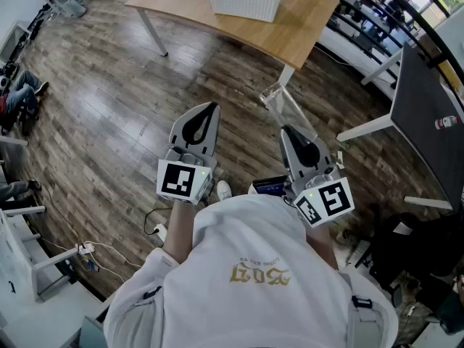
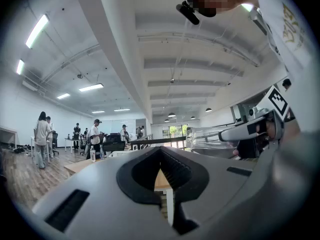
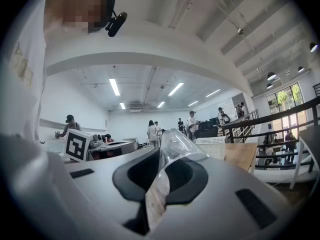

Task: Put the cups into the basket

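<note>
All three views toward the basket [image 1: 243,6]

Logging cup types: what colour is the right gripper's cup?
Colourless: a clear, see-through plastic cup in the right gripper; clearest in head view.

We get bright, even light from ceiling strip lamps [image 2: 37,31]; the wooden floor [image 1: 109,85] carries a soft sheen and faint shadows. Both gripper views bulge and darken at the edges; the clear cup [image 3: 172,141] glints, slightly blurred.
</note>
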`<state>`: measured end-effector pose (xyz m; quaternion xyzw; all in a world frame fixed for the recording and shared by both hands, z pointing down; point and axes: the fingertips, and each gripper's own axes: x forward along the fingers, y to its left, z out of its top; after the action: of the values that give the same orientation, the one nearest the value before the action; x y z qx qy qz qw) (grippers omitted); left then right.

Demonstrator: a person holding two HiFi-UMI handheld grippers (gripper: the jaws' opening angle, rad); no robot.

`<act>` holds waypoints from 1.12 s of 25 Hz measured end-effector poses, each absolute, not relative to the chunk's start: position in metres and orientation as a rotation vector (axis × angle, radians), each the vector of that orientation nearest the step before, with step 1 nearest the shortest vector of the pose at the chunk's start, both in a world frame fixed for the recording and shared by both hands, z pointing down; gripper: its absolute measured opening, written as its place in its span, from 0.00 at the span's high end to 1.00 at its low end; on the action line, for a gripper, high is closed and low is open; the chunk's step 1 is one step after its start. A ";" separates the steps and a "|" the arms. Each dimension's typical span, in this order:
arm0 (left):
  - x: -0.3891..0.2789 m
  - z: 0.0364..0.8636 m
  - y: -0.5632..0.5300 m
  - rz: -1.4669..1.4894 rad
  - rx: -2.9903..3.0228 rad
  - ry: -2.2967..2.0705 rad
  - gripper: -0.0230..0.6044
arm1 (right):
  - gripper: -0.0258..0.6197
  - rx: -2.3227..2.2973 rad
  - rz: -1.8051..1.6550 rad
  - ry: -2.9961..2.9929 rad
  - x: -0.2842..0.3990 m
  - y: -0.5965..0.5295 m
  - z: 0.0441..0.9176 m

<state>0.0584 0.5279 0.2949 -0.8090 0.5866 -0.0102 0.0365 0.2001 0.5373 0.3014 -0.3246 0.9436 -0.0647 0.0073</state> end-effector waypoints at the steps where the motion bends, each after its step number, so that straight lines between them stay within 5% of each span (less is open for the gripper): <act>1: 0.056 0.294 0.528 -0.030 -2.476 1.799 0.95 | 0.91 -1.016 -0.202 2.951 0.200 0.537 0.301; 28: 0.098 0.293 0.499 -0.019 -2.462 1.833 0.95 | 0.91 -0.954 -0.217 2.962 0.240 0.506 0.300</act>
<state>0.0975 0.4992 0.2932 -0.8015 0.5969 -0.0061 0.0361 0.2403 0.5061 0.3003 -0.3058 0.9495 -0.0697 0.0112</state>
